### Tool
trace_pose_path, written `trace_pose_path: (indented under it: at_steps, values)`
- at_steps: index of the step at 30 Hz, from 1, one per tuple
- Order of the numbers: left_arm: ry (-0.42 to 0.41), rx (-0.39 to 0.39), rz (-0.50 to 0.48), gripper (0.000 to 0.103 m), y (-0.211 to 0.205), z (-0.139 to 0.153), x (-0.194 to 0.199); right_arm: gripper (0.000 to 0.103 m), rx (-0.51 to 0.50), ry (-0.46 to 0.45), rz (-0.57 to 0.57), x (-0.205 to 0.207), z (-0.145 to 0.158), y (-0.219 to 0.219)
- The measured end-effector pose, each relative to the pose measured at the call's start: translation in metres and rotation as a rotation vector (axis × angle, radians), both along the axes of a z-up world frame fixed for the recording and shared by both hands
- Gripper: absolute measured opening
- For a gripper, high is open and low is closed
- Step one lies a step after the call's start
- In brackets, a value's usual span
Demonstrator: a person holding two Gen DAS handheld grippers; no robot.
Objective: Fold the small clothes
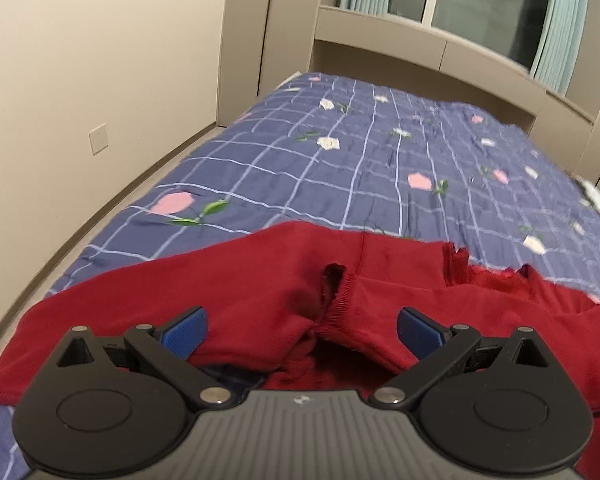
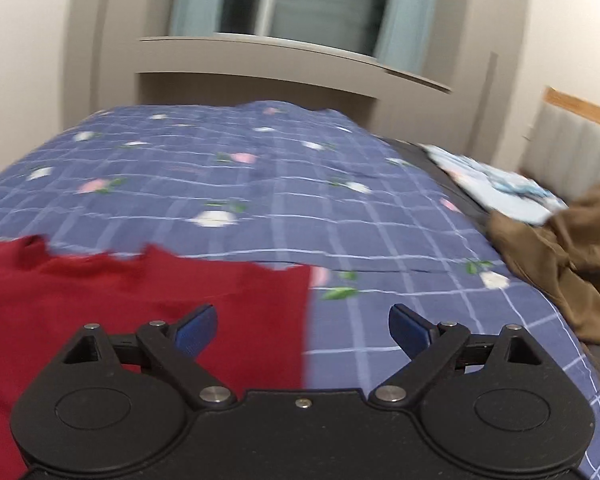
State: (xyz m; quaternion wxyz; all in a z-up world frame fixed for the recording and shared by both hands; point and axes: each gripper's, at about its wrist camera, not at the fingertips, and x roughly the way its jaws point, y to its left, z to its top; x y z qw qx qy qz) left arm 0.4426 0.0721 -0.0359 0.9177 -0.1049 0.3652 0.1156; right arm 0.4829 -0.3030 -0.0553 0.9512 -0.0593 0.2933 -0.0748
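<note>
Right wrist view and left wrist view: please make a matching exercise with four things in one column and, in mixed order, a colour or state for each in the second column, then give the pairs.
Things:
1. garment
2. bedspread
3. crumpled cloth
4. right gripper

Colour or state:
A. brown, at the right edge of the bed
B. open, nothing between the fingers
C. dark red, lying on the bed
D. blue, checked, with flowers

Pairs: 1-C, 2-D, 3-A, 4-B

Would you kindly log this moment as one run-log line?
left gripper: open over red garment | right gripper: open, holding nothing | brown garment: aside on bed
</note>
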Motion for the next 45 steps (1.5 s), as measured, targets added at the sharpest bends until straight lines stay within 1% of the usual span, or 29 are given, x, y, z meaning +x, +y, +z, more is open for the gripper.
trace_pose_path:
  at_steps: [2,6,8,9,11,14,17,19,22,24,26,27,29,31,35,39,42,45]
  values:
    - [0.022,0.034,0.012,0.103,-0.005,-0.008,0.007,0.093,-0.013,0.012,-0.035,0.010,-0.009,-0.011]
    - [0.135,0.092,0.081,0.102,-0.002,-0.029,0.017,0.093,-0.058,0.059,-0.086,0.023,-0.030,-0.027]
    - [0.180,0.082,0.095,0.103,0.005,-0.041,0.018,0.096,-0.054,0.068,-0.086,0.025,-0.043,-0.031]
    - [0.182,0.070,0.096,0.103,0.007,-0.045,0.016,0.097,-0.041,0.062,-0.085,0.025,-0.045,-0.034]
    - [0.170,0.080,0.089,0.103,0.006,-0.046,0.013,0.097,-0.034,0.057,-0.081,0.024,-0.044,-0.037]
    - [0.170,0.073,0.091,0.102,0.004,-0.042,0.010,0.095,-0.015,0.046,-0.078,0.016,-0.033,-0.037]
    - [0.153,0.049,0.088,0.102,0.008,-0.032,0.004,0.097,-0.007,0.018,-0.029,-0.009,-0.019,-0.031]
    - [0.132,0.044,0.087,0.102,0.008,-0.025,-0.006,0.097,-0.010,0.016,0.000,-0.028,-0.014,-0.025]
    - [0.137,0.047,0.086,0.103,0.009,-0.025,-0.014,0.097,-0.061,0.047,0.021,-0.049,-0.021,-0.018]
    - [0.176,0.062,0.088,0.103,0.008,-0.031,-0.016,0.097,-0.079,0.075,0.019,-0.053,-0.030,-0.018]
    - [0.200,0.090,0.086,0.102,0.007,-0.036,-0.016,0.102,-0.049,0.078,0.003,-0.051,-0.032,-0.022]
    - [0.204,0.094,0.086,0.102,0.006,-0.035,-0.019,0.102,-0.043,0.089,-0.005,-0.047,-0.031,-0.023]
    - [0.197,0.078,0.088,0.102,0.007,-0.028,-0.027,0.101,-0.033,0.092,-0.016,-0.046,-0.023,-0.021]
    - [0.170,0.043,0.083,0.102,0.009,-0.018,-0.040,0.102,-0.030,0.070,-0.007,-0.053,-0.014,-0.015]
    - [0.152,0.015,0.076,0.102,0.014,-0.004,-0.074,0.102,-0.003,0.046,0.079,-0.078,-0.002,0.006]
    - [0.134,-0.003,0.104,0.103,0.032,0.008,-0.112,0.102,-0.002,0.045,0.199,-0.101,0.004,0.041]
    - [0.111,-0.007,0.154,0.102,0.054,0.018,-0.144,0.102,-0.017,0.034,0.330,-0.115,0.008,0.077]
    - [0.078,-0.003,0.225,0.102,0.082,0.027,-0.175,0.102,-0.057,0.010,0.478,-0.127,0.013,0.126]
